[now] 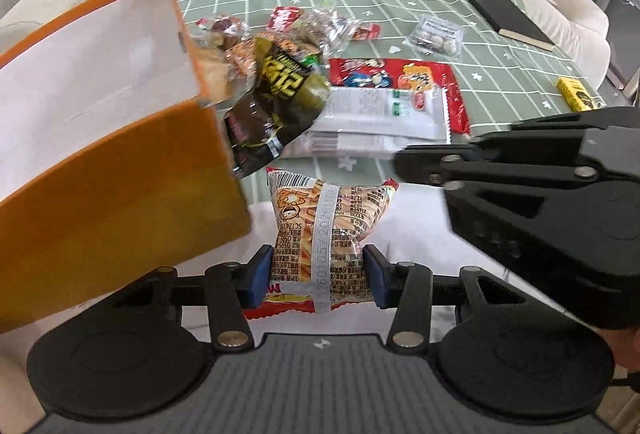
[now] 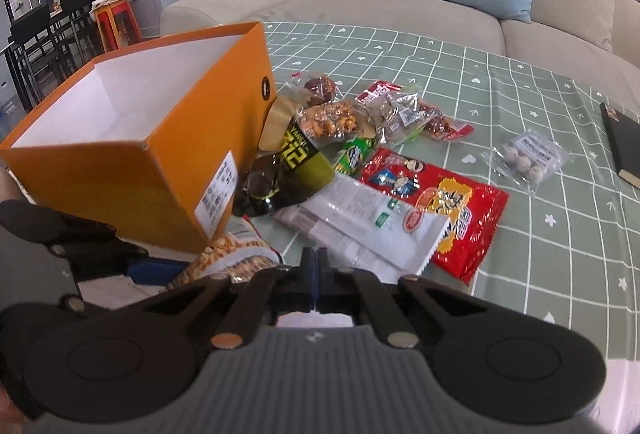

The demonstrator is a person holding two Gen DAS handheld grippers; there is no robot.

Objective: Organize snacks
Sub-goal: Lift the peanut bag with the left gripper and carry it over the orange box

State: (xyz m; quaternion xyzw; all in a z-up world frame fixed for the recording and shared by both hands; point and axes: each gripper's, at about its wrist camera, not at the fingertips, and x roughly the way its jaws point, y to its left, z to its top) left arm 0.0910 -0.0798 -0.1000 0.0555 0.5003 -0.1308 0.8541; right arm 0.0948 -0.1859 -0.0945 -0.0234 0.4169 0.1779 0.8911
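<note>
In the left wrist view my left gripper [image 1: 318, 272] is shut on a fries-print snack bag [image 1: 328, 230]; both blue pads pinch its lower half, just above the table's near edge. The same bag [image 2: 236, 258] peeks out beside the orange box [image 2: 120, 138], which stands open and empty at the left, tilted against the pile. My right gripper [image 2: 316, 274] is shut, its tips at the near edge of a white packet [image 2: 360, 226]. I cannot tell whether it pinches that edge. From the left wrist view the right gripper [image 1: 400, 158] reaches in from the right toward the white packet [image 1: 380, 118].
A dark green bag [image 2: 296, 162], a red bag [image 2: 440, 202] and several small clear packs lie on the green checked cloth [image 2: 520, 74]. A pack of round sweets [image 2: 528, 158], a black notebook [image 1: 504, 14] and a yellow carton [image 1: 574, 94] lie further right. A sofa [image 2: 360, 14] stands behind.
</note>
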